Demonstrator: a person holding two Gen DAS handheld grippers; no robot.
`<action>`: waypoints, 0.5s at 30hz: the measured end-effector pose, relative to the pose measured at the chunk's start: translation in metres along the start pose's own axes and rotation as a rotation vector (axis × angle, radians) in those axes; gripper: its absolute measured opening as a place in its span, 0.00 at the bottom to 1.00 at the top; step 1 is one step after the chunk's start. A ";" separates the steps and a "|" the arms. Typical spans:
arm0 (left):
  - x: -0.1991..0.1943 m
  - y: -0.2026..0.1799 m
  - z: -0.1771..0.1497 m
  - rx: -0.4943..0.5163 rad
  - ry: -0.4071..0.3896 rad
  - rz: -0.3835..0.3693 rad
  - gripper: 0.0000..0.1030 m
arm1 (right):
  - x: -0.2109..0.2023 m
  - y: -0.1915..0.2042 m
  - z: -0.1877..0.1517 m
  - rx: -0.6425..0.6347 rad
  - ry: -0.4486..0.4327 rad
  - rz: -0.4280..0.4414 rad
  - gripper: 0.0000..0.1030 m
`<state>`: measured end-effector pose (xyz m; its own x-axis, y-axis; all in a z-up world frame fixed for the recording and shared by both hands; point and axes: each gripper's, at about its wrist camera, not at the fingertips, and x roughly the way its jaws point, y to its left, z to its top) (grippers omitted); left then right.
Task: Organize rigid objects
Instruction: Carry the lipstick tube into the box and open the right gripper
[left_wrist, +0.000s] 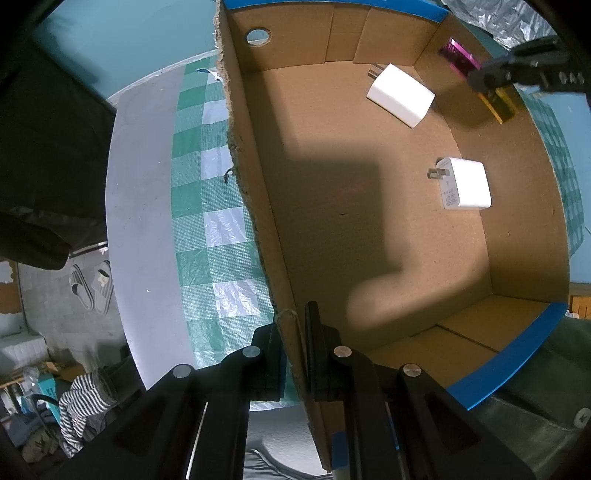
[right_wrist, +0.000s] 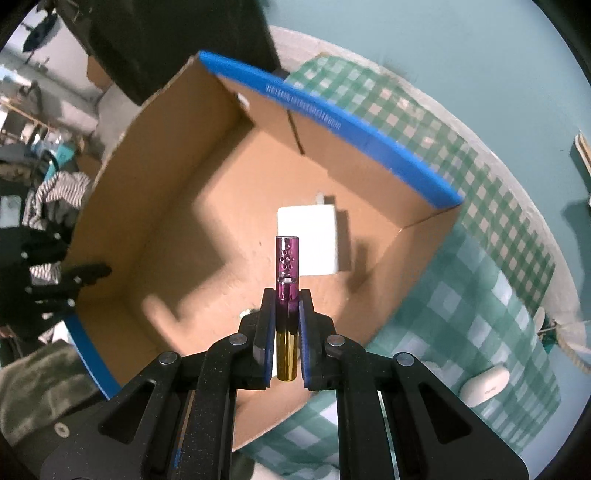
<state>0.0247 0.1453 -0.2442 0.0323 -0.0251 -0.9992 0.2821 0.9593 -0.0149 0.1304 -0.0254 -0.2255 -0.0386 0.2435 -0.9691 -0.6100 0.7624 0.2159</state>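
Two white chargers lie on the floor of the open cardboard box (left_wrist: 369, 229) — the far charger (left_wrist: 400, 95) near a corner, the near charger (left_wrist: 464, 184) by the side wall, prongs showing, well apart. Right gripper (right_wrist: 287, 302): fingers clamped on a metal tube (right_wrist: 287, 273), magenta at the tip, gold at the base, held above the box interior. Left gripper (left_wrist: 293, 325): fingers pinched on the box's torn side wall. Box stands on a green checked tablecloth (left_wrist: 210, 206). One white rounded item (right_wrist: 485, 386), possibly a case, rests on the cloth outside the box.
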 end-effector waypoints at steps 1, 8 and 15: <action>0.000 0.000 0.000 0.001 0.001 0.001 0.08 | 0.003 0.000 -0.001 -0.004 0.008 0.002 0.09; 0.000 0.000 0.000 0.002 0.001 0.001 0.08 | 0.014 0.001 -0.005 0.001 0.030 0.002 0.09; 0.002 -0.001 -0.001 0.007 0.004 0.002 0.08 | 0.014 0.000 -0.003 0.004 0.034 0.005 0.10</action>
<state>0.0238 0.1441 -0.2459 0.0290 -0.0218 -0.9993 0.2888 0.9573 -0.0125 0.1274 -0.0235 -0.2396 -0.0683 0.2270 -0.9715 -0.6066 0.7637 0.2211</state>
